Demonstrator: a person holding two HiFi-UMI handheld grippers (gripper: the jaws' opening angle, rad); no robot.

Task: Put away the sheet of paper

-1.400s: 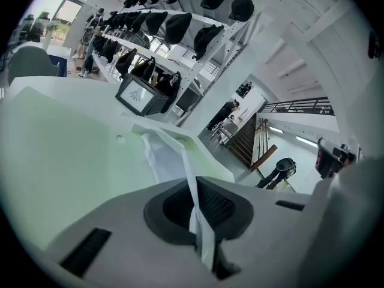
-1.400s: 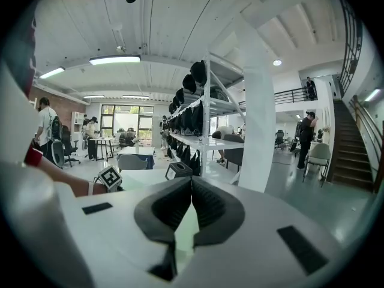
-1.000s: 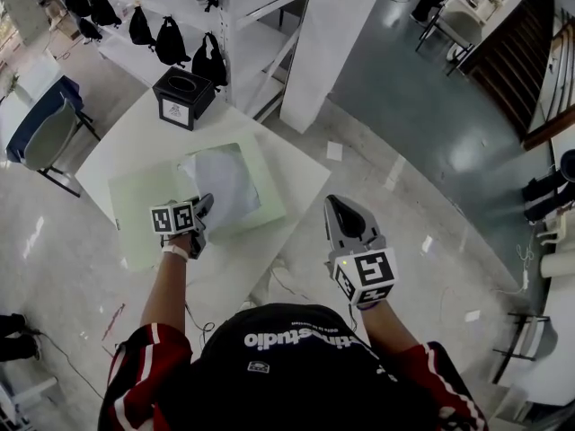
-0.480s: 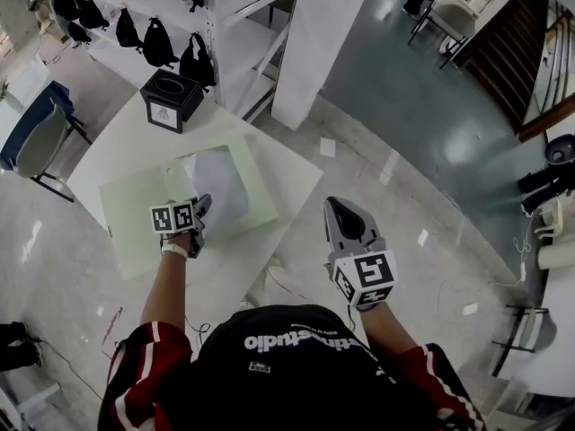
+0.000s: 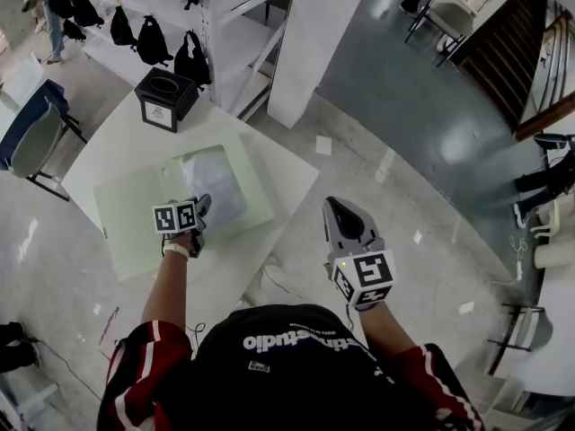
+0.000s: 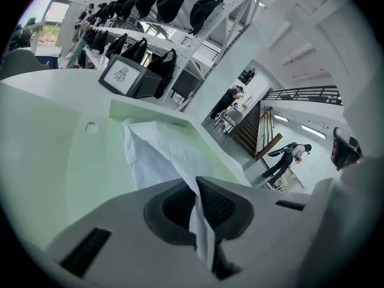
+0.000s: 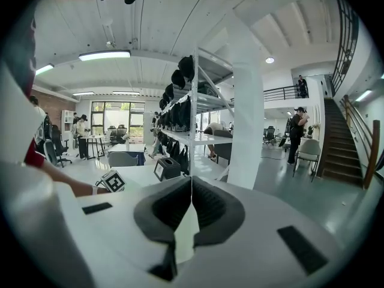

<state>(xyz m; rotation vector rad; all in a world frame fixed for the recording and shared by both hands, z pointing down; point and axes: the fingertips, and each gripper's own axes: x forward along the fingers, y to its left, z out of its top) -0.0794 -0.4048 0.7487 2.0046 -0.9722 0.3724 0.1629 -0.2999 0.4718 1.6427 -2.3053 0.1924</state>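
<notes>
**A:** Where is the sheet of paper (image 5: 214, 176)?

**B:** The left gripper (image 5: 201, 210) has its jaws closed on the near edge. The rest lies crumpled on the pale green tray (image 5: 135, 209), toward 1 o'clock.

**A:** What is the risk?

**B:** Probably a tear or slip if the thin edge is tugged. The right gripper (image 5: 346, 218), closed and empty at 3 o'clock, gives no support.

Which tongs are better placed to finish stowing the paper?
Left. The left tongs are shut on the sheet of paper, right over the green case on the table. The right tongs are shut on nothing, held beyond the table's edge, over the floor.
</notes>
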